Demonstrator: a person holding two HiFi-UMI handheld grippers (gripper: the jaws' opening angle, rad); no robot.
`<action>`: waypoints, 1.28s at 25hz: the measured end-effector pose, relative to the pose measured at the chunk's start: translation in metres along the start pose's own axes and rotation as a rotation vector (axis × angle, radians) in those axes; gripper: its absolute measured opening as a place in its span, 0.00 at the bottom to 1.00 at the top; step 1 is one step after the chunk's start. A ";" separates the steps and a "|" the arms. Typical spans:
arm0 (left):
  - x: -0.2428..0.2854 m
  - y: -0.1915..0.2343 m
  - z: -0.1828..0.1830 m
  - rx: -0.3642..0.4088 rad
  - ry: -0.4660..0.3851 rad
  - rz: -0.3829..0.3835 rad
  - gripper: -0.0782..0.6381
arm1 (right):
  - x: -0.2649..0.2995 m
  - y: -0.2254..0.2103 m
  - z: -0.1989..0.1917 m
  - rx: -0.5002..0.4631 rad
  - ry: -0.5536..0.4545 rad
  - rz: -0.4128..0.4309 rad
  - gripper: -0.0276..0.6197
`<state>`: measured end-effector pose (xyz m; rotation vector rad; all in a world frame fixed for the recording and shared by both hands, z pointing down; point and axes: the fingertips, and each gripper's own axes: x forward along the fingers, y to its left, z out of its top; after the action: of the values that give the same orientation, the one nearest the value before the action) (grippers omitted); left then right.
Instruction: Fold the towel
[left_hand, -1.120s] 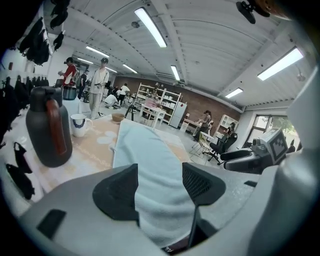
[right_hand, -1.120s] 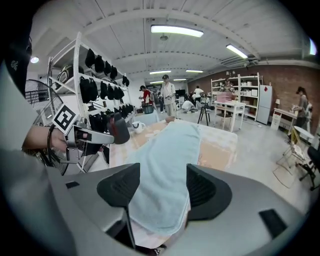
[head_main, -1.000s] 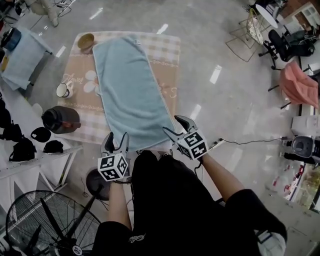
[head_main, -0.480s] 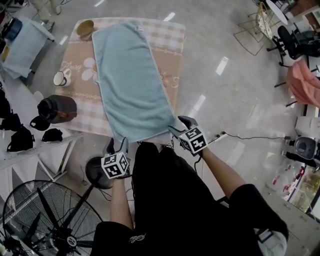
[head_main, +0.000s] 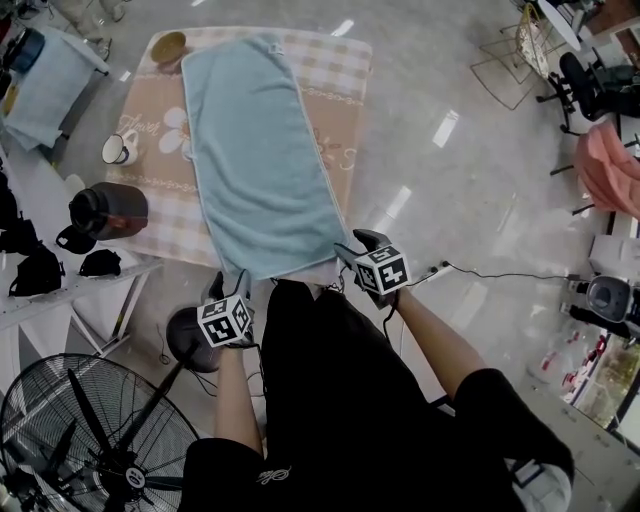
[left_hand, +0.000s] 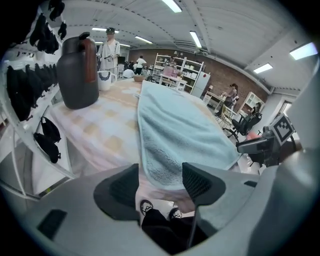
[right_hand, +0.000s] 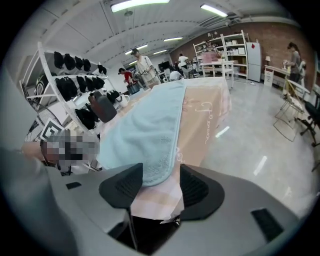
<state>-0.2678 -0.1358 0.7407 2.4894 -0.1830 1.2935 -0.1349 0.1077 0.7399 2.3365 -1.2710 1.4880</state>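
Dark jug (head_main: 105, 212), mug (head_main: 120, 148), bowl (head_main: 168, 46), floor fan (head_main: 90, 440)

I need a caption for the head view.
Left gripper open at one towel corner; right gripper straddles the other, its fingers having just closed slightly.

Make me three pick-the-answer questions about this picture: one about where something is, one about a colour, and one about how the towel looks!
1. In the head view, where does the dark jug stand?
A. on the towel
B. left of the towel
C. right of the towel

2. What colour is the towel?
A. red
B. yellow
C. light blue

3. How does the towel lie?
A. spread out flat
B. rolled up
C. folded in half

Answers:
1 B: the dark jug sits on the checked tablecloth, off the towel's left edge.
2 C: the towel looks pale blue in every view.
3 A: it lies as one layer along the table, with no fold showing.
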 end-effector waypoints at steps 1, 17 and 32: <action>0.002 0.000 -0.002 -0.007 0.006 -0.003 0.47 | 0.001 -0.001 0.000 0.001 0.002 -0.005 0.39; 0.013 0.003 -0.013 -0.050 0.037 0.004 0.46 | 0.011 -0.003 -0.010 0.116 0.031 0.045 0.31; -0.011 -0.017 -0.007 -0.006 0.016 -0.053 0.16 | -0.015 0.022 0.003 -0.124 0.030 0.033 0.06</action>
<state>-0.2752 -0.1177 0.7313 2.4610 -0.1163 1.2887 -0.1508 0.1007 0.7193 2.2177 -1.3595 1.4054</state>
